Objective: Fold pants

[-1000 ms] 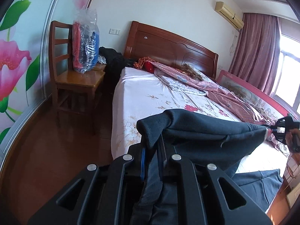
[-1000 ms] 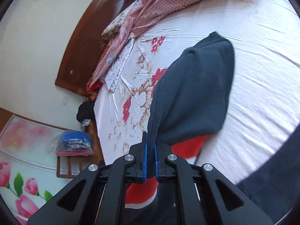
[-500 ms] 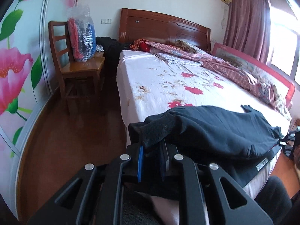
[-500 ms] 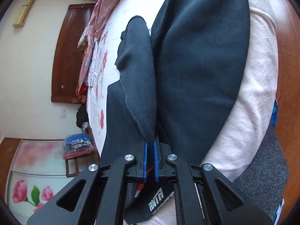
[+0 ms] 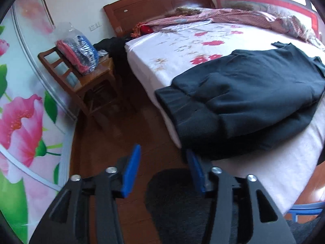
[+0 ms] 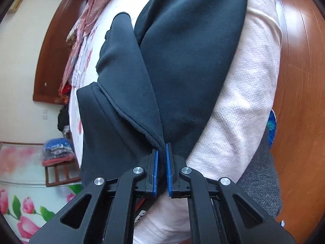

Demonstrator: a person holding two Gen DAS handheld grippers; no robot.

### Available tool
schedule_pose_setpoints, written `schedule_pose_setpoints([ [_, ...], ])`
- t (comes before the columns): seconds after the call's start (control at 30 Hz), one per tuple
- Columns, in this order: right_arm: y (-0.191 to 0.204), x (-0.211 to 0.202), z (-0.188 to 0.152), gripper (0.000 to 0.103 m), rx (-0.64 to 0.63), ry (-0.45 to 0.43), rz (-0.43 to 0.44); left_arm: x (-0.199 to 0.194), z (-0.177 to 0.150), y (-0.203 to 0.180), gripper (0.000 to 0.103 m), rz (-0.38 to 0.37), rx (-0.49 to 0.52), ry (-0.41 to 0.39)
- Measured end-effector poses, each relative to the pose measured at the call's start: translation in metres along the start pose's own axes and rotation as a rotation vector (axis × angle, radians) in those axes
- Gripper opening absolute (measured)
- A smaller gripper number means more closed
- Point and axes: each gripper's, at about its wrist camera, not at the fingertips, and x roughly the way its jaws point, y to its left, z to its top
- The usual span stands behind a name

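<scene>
The dark navy pants [image 5: 249, 93] lie folded over on the near corner of the bed [image 5: 178, 46], waistband hanging a little over the edge. My left gripper [image 5: 162, 168] is open and empty, just off the bed edge below the waistband. In the right wrist view the pants [image 6: 182, 61] fill the middle. My right gripper [image 6: 161, 154] has its blue pads a narrow gap apart, with the pants' edge right at the tips; I cannot tell whether it still grips the cloth.
A wooden chair [image 5: 89, 81] with a plastic bag of clothes [image 5: 79, 52] stands left of the bed. A pink patterned quilt [image 5: 233, 16] lies along the bed's far side. Wooden floor [image 5: 113, 138] and a dark mat [image 5: 178, 203] lie below my left gripper.
The pants were lowered onto the bed and folded over. My left gripper opened, let go of the waistband and pulled back. My right gripper's pads parted slightly.
</scene>
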Motion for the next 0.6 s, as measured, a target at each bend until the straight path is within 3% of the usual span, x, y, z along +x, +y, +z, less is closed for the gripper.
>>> schedule_pose_setpoints([
  [0.07, 0.006, -0.008, -0.003, 0.041, -0.016, 0.013, -0.036, 0.000, 0.000, 0.024, 0.065, 0.083, -0.077, 0.026],
  [0.13, 0.023, -0.027, -0.009, 0.047, -0.113, -0.031, -0.134, -0.002, 0.007, 0.041, 0.069, 0.171, -0.148, 0.048],
  [0.17, 0.033, -0.039, -0.011, 0.047, -0.164, -0.081, -0.188, -0.011, 0.018, 0.047, 0.075, 0.177, -0.189, 0.017],
  [0.23, 0.062, -0.063, -0.011, 0.047, -0.292, -0.208, -0.219, -0.027, 0.040, 0.044, 0.091, 0.165, -0.232, -0.055],
  [0.3, 0.106, -0.067, -0.003, 0.047, -0.479, -0.283, -0.260, -0.043, 0.068, 0.026, 0.095, 0.045, -0.235, -0.123],
  [0.4, 0.178, -0.035, 0.015, 0.047, -0.761, -0.358, -0.373, -0.050, 0.112, -0.017, 0.101, -0.133, -0.191, -0.152],
  [0.47, 0.215, 0.004, 0.031, 0.047, -0.908, -0.361, -0.439, -0.055, 0.136, -0.050, 0.101, -0.278, -0.171, -0.169],
  [0.6, 0.261, 0.094, 0.055, 0.047, -1.123, -0.317, -0.611, -0.063, 0.159, -0.104, 0.101, -0.461, -0.157, -0.174],
])
